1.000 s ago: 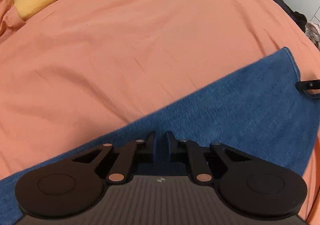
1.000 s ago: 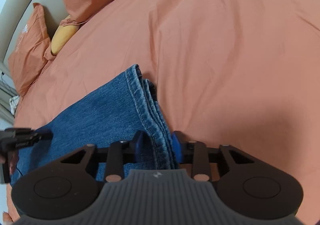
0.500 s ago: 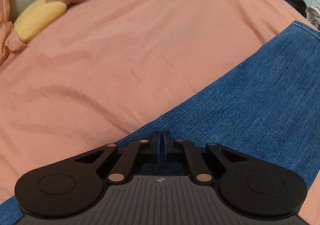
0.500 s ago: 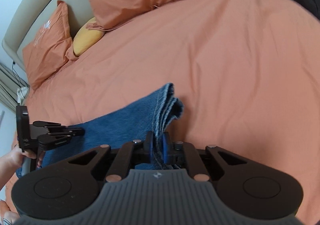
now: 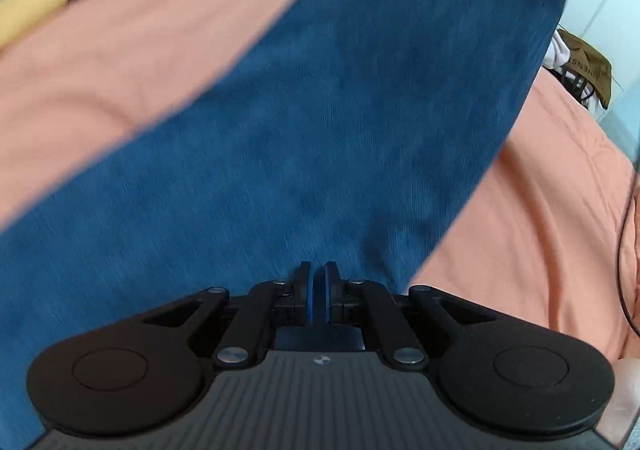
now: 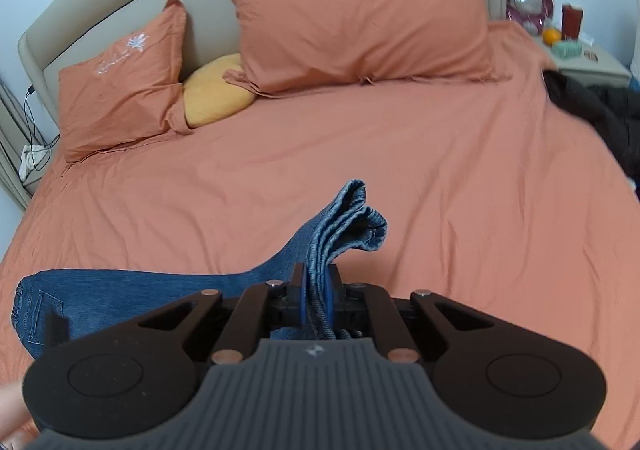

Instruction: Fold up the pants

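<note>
The blue denim pants point(image 5: 320, 129) fill the left wrist view as a taut band that rises from my left gripper point(image 5: 318, 298) toward the upper right. That gripper is shut on the fabric's edge. In the right wrist view my right gripper point(image 6: 318, 302) is shut on the stacked leg hems point(image 6: 352, 217), which stick up past the fingertips above the bed. The rest of the pants point(image 6: 160, 290) trails down to the left, with the waist and back pocket point(image 6: 40, 306) lying on the orange sheet point(image 6: 440, 169).
Two orange pillows point(image 6: 360, 17) and a yellow cushion point(image 6: 216, 89) lean on the beige headboard point(image 6: 120, 9). A nightstand point(image 6: 580, 57) with small items stands at the far right, with dark clothing point(image 6: 592, 105) on the bed edge below it.
Both grippers closed on the pants. The right one rose with the hems, so the whole bed now shows. The leg fabric now stretches up across the left view.
</note>
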Tool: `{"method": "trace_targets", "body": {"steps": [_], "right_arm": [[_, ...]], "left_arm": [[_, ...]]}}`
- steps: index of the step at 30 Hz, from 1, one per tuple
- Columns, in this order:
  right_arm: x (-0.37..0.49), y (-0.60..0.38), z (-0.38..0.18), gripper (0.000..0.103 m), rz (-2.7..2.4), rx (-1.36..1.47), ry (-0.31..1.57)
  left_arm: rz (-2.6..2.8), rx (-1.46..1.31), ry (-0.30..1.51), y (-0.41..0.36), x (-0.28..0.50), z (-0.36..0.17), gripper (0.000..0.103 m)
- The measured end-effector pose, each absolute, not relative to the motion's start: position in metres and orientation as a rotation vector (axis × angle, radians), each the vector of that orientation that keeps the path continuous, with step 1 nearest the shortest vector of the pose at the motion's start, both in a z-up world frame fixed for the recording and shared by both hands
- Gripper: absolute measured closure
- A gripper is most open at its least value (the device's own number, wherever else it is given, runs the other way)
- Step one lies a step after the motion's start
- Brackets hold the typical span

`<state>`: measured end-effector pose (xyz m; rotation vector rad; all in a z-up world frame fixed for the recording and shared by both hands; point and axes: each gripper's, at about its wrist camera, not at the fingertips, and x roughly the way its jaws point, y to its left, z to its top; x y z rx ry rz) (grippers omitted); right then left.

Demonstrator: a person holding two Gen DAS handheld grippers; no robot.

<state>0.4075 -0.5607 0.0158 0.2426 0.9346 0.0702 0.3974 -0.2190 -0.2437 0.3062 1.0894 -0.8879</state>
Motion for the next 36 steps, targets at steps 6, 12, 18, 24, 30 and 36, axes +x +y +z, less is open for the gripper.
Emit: {"method": "trace_targets", "body": {"steps": [6, 12, 18, 24, 30, 36], "right_arm": [[0.408, -0.500, 0.057, 0.099, 0.103, 0.192, 0.926], [0.416, -0.406, 0.090, 0.099, 0.194, 0.143, 0.925], [0.424, -0.291, 0.081, 0.099, 0.253, 0.092, 0.975], [0.437, -0.178, 0.020, 0.099, 0.321, 0.066, 1.071], [0.450, -0.095, -0.074, 0.099, 0.368, 0.074, 1.221], [0.450, -0.055, -0.155, 0.098, 0.360, 0.062, 1.342]], "left_arm": [[-0.887, 0.194, 1.110, -0.192, 0.383, -0.245, 0.098], [-0.848, 0.138, 1.039, -0.124, 0.377, -0.205, 0.098], [-0.701, 0.094, 0.984, -0.049, 0.388, -0.179, 0.098], [-0.567, 0.058, 0.972, 0.012, 0.390, -0.172, 0.098], [-0.487, -0.028, 0.989, 0.063, 0.387, -0.182, 0.098], [-0.453, -0.120, 1.022, 0.095, 0.388, -0.196, 0.098]]}}
